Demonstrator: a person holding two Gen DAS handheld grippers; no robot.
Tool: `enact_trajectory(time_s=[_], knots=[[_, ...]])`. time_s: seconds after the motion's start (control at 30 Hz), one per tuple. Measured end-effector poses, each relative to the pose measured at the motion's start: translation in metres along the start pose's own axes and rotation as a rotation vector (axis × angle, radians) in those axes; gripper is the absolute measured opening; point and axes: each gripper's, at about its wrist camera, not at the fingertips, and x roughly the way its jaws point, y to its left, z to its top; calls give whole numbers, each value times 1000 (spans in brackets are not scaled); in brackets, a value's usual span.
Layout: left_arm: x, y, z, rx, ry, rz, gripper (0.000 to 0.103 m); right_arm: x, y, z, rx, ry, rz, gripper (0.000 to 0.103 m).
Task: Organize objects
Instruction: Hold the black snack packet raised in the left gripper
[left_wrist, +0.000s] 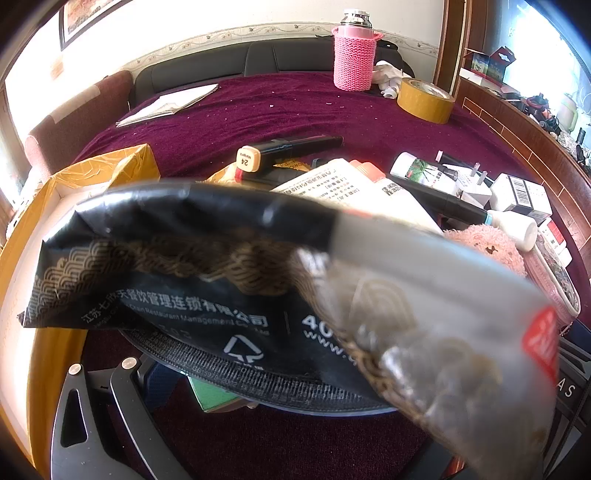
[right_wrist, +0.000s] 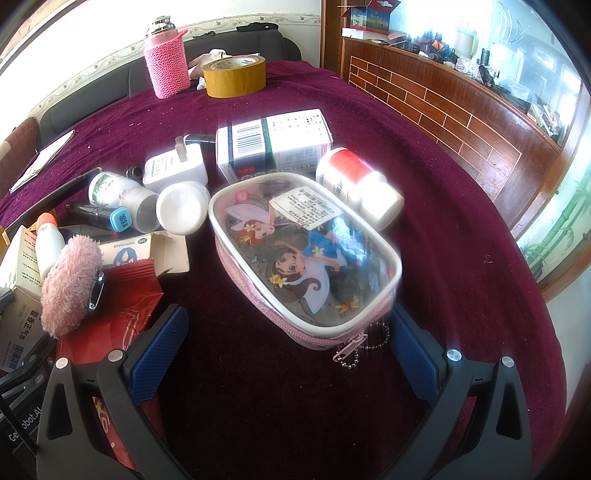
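Observation:
A black printed packet (left_wrist: 207, 280) with a clear end fills the left wrist view, blurred and very close, lying across my left gripper (left_wrist: 314, 391). The jaws stand wide; one blue pad (left_wrist: 162, 384) shows bare, and the packet hides the other finger. I cannot tell what carries the packet. In the right wrist view a clear pouch with a fairy cartoon and a pink zipper (right_wrist: 306, 254) lies on the purple cloth (right_wrist: 443, 258). My right gripper (right_wrist: 288, 321) is open, and the pouch's near end sits between its fingertips (right_wrist: 413, 354), untouched.
Bottles (right_wrist: 354, 181), a medicine box (right_wrist: 273, 140), a white plug (right_wrist: 173, 166), markers (right_wrist: 107, 216), a pink fluffy thing (right_wrist: 70, 284) and a red wrapper (right_wrist: 129, 291) crowd the left. A pink-sleeved flask (right_wrist: 166, 62) and tape roll (right_wrist: 236, 75) stand behind. An open yellow carton (left_wrist: 55, 206) is at left.

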Motion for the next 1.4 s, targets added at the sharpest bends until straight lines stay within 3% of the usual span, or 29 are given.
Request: enact_trajectory(time_s=[1.4], knots=[[-2, -5, 0, 17, 2, -11, 102, -1, 0, -1, -1, 0, 0, 103]])
